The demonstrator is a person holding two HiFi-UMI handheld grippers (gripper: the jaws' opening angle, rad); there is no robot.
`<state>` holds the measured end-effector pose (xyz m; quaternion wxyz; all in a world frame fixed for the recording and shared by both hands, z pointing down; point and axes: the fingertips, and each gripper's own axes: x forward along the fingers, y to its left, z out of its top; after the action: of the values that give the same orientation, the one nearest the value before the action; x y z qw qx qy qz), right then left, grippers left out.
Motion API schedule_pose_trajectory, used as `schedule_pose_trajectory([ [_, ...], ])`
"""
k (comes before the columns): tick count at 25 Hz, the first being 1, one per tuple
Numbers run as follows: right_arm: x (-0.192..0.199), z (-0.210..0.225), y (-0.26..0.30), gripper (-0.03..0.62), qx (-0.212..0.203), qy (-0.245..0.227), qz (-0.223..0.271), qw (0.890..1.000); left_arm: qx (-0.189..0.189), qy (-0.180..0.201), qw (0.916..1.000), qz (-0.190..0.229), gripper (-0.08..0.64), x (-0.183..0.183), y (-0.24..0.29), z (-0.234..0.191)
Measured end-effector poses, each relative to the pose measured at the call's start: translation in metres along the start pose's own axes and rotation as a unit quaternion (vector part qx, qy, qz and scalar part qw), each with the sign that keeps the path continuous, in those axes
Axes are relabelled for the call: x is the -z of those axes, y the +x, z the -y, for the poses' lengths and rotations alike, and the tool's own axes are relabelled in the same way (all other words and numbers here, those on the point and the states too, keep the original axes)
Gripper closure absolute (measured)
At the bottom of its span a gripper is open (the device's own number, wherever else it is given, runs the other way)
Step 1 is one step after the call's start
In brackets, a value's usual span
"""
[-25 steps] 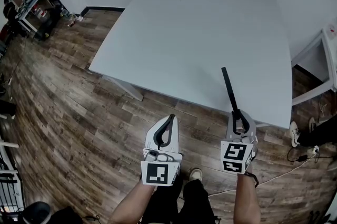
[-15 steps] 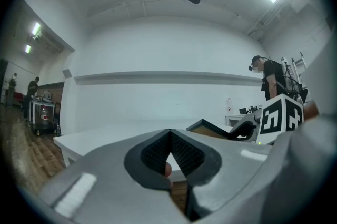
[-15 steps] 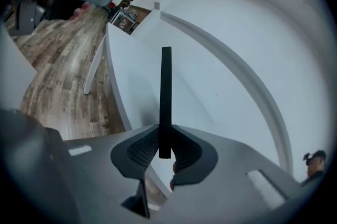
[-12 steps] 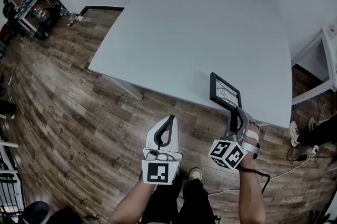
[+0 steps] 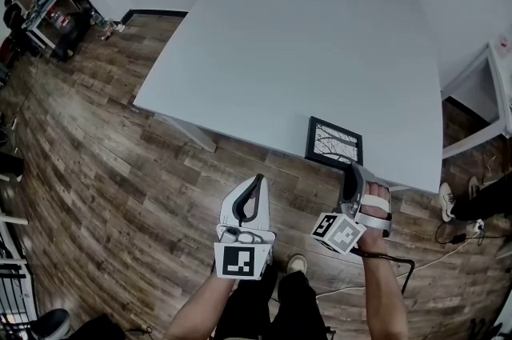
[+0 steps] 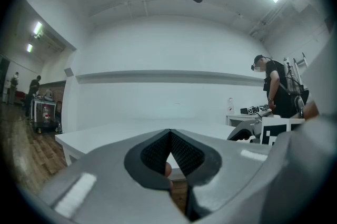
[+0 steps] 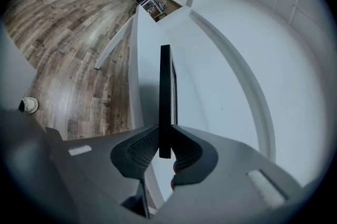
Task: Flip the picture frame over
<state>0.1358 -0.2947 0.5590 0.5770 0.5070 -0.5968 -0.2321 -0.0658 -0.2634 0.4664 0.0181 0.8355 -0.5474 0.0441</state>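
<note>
Picture frame (image 5: pixel 334 143): black-edged, right of centre in the lower half of the head view, over the near edge of the tabletop (image 5: pixel 304 50). Its glazed face is turned up toward the camera and shows a pale print of bare branches.
Frame in the right gripper view: seen edge-on as a thin black bar (image 7: pixel 165 96) rising from the jaws toward the upper middle of the frame, with white tabletop on both sides.
Contact with tabletop: cannot tell whether the frame lies on it or is held just above it.
Right gripper (image 5: pixel 350 170): lower right of the head view, rolled so its marker cube faces left. Its jaws are clamped on the frame's near edge, and the ribbed pads (image 7: pixel 141 148) press both sides.
Left gripper (image 5: pixel 258 180): lower centre of the head view, over the wooden floor (image 5: pixel 96 154) and short of the tabletop. Its jaws are closed tip to tip with nothing between them, as its own view (image 6: pixel 169 136) shows.
Tabletop: white and bare apart from the frame.
Background: a person (image 6: pixel 279 91) stands at the right edge of the left gripper view beside another white table.
</note>
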Motion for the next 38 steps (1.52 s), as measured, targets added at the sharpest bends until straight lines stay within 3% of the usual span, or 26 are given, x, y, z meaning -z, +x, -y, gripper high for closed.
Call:
schedule_pose_trajectory([
  [9, 0.0, -0.025, 0.007, 0.488, -0.032, -0.054, -0.019, 0.998, 0.001, -0.005, 1.0, -0.001, 0.56, 0.002, -0.004, -0.001],
  [23, 0.008, -0.038, 0.018, 0.479, -0.051, -0.09, -0.051, 0.993, -0.002, -0.01, 0.9999, 0.0, 0.56, 0.0, -0.005, 0.0],
  [29, 0.006, -0.039, 0.018, 0.466, -0.056, -0.07, -0.052, 0.995, 0.0, -0.009, 1.0, -0.002, 0.56, 0.0, -0.006, 0.0],
  [33, 0.007, -0.045, 0.019, 0.392, -0.073, -0.062, -0.05, 0.994, -0.001, -0.008, 1.0, -0.001, 0.56, -0.001, -0.005, -0.001],
  [38, 0.007, -0.043, 0.017, 0.363, -0.077, -0.049, -0.045, 0.995, -0.001, -0.006, 1.0, 0.002, 0.56, -0.005, -0.004, -0.002],
])
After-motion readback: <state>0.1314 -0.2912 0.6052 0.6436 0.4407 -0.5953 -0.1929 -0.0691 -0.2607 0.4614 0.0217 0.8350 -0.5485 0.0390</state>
